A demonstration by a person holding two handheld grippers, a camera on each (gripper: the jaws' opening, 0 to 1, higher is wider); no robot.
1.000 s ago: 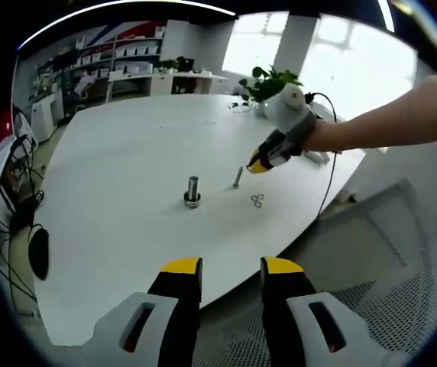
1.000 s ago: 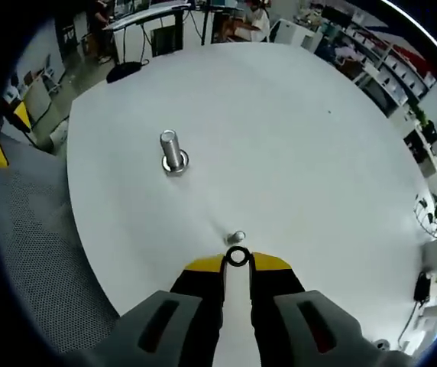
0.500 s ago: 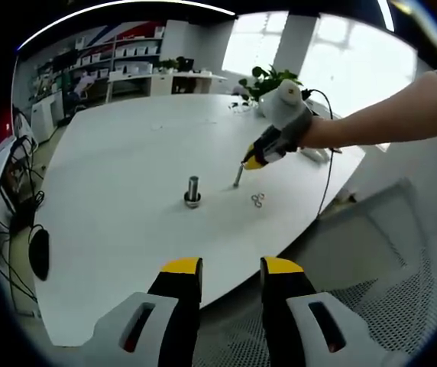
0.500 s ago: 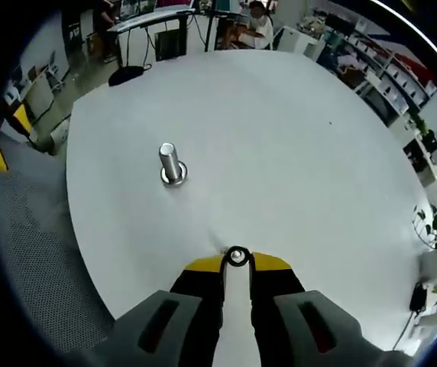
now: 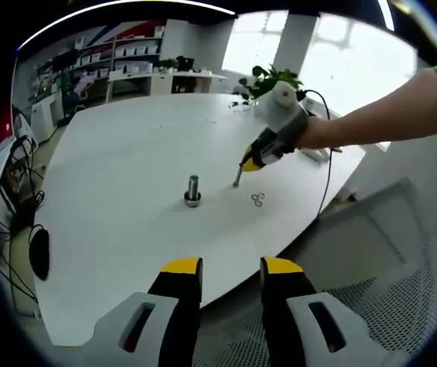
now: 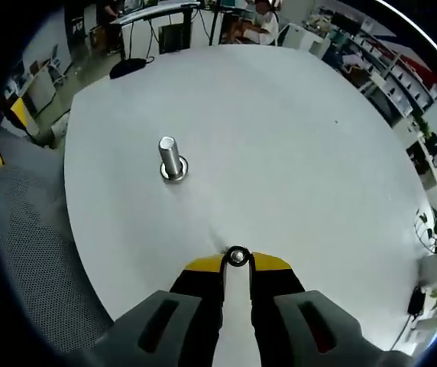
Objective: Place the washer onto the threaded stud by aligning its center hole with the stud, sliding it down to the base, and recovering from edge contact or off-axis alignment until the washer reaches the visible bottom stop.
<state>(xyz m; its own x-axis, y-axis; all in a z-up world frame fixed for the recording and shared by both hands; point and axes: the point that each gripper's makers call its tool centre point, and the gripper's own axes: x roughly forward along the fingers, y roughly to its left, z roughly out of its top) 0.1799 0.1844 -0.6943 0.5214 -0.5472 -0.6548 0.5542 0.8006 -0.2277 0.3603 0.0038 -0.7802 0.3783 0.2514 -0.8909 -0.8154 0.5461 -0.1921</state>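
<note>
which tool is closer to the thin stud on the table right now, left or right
Right. The right tool, holding a washer, sits just over the thin stud. The left tool hangs back near the table edge, well short of it.

No legible text or labels

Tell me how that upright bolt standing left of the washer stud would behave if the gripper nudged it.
The upright bolt looks tall on a narrow flanged base, so it would likely tip. It seems to be bare metal on the smooth white table, so it would probably slide, then roll once down.
</note>
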